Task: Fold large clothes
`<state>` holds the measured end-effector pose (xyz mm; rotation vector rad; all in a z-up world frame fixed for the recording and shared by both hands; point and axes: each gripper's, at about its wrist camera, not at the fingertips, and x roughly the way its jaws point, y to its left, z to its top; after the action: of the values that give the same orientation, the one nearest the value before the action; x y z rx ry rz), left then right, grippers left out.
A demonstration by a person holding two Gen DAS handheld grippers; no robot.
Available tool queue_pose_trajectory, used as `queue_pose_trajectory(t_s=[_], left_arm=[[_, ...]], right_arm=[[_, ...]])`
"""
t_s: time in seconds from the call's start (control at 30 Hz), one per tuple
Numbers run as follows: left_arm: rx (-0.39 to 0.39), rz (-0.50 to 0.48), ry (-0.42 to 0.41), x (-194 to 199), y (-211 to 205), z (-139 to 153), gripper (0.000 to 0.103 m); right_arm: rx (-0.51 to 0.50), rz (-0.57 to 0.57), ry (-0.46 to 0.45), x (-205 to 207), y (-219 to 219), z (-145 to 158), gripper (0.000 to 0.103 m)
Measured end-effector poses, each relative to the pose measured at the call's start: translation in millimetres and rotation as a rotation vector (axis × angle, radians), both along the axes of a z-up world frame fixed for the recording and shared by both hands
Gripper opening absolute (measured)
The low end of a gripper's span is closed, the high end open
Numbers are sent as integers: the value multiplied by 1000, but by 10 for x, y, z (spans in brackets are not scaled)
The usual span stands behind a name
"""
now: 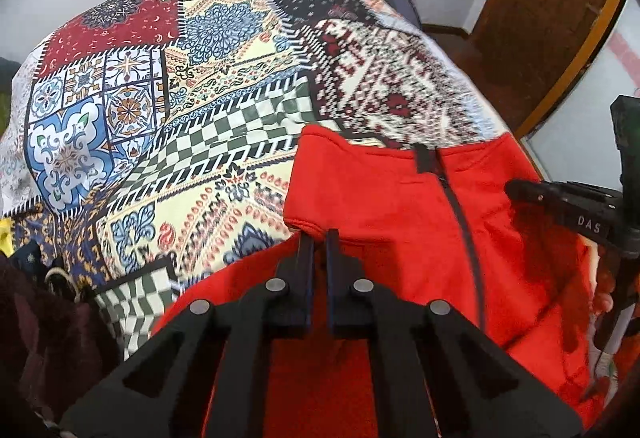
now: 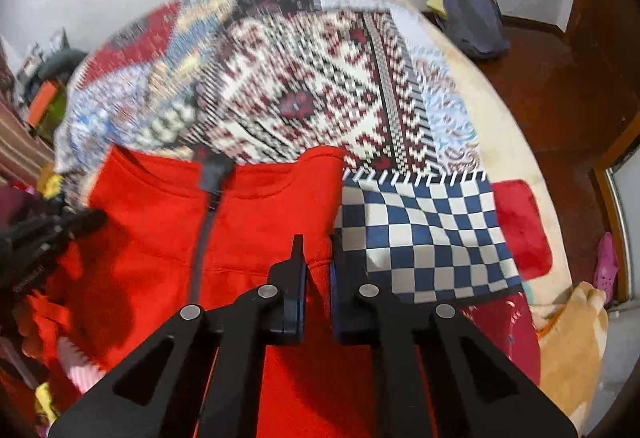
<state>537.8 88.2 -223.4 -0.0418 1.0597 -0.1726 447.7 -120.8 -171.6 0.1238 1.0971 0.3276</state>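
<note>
Red jacket [image 1: 400, 206] lies zip-up on patterned bedspread [image 1: 168, 86], collar toward far edge, black zip [image 2: 202, 238] down middle

Left gripper [image 1: 319, 238] clamped on jacket's left edge just below collar – red cloth pinched between jaws

Right gripper [image 2: 316, 250] likewise closed on right edge beside checked patch

Step, as judged: both sides gripped, fold starting

Next move calls for lifting both edges evenly, cloth taut, carrying them across zip
</note>
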Motion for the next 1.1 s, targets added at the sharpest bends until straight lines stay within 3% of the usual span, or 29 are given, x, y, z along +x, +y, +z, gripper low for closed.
queue_pose_trajectory(t_s=[0.23, 0.47, 0.77, 1.1], left_arm=[[-32, -50, -91, -578, -97, 645, 3], [-28, -82, -121, -1318, -117, 929, 3], [-91, -89, -79, -2207, -9, 743, 2], [-104, -96, -13, -2880, -175, 252, 3]], right_arm=[[17, 34, -106, -480, -29, 582, 8], [30, 75, -159, -1093, -69, 873, 8], [22, 125, -138, -1900, -54, 757, 8], [37, 81, -26, -2373, -177, 264, 9]])
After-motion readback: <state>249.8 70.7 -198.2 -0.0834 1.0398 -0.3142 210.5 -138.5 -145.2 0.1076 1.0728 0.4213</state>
